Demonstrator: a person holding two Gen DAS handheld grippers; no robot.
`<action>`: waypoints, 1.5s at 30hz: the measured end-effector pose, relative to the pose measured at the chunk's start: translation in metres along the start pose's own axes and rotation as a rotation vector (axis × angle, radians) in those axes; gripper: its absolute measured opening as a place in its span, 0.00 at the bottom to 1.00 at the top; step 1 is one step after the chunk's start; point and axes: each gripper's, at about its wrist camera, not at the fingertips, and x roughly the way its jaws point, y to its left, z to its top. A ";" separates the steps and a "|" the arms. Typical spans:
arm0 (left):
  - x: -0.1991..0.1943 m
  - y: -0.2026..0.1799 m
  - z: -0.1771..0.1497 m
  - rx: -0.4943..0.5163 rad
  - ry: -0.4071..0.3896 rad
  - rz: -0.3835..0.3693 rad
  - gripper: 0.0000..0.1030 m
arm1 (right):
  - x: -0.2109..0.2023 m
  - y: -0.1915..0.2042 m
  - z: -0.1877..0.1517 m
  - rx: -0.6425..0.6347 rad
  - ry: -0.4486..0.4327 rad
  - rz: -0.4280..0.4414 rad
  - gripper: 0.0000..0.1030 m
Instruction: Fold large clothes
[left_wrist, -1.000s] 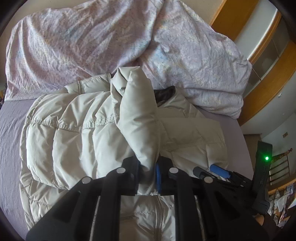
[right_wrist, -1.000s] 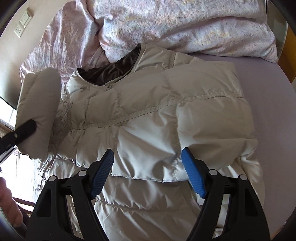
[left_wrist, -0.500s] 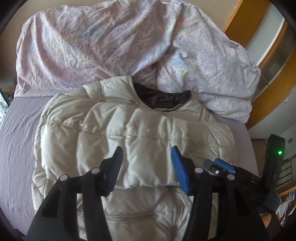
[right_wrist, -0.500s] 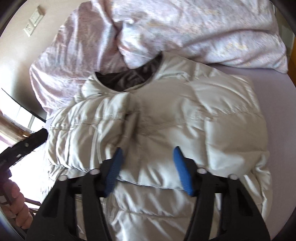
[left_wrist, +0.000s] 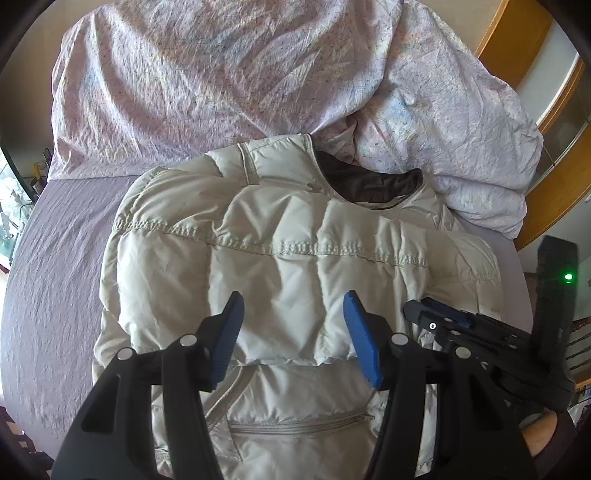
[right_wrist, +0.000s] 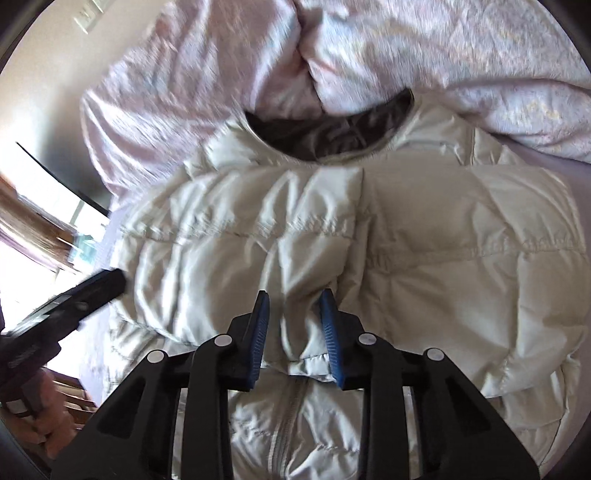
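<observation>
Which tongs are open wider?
The left tongs are wider: their blue pads stand far apart over the jacket. The right tongs have just been closing, with only a narrow gap left above a sleeve's edge.

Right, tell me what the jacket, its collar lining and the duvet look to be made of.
Jacket: likely thin nylon or polyester shell over down-like fill; slight sheen, puffy stitched channels.
Collar lining: dark brown, smooth, faintly glossy, probably a synthetic lining.
Duvet: matte, finely creased printed cover, looks like cotton, though a blend is possible.
</observation>
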 end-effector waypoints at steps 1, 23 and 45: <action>0.000 0.002 -0.001 0.001 0.001 0.001 0.55 | 0.004 -0.003 0.000 0.011 0.014 -0.006 0.29; -0.019 0.050 -0.028 0.013 0.003 0.098 0.80 | 0.022 -0.013 -0.013 0.089 0.112 -0.094 0.41; -0.048 0.127 -0.131 0.011 0.080 0.230 0.85 | -0.117 -0.182 -0.124 0.171 0.125 -0.170 0.82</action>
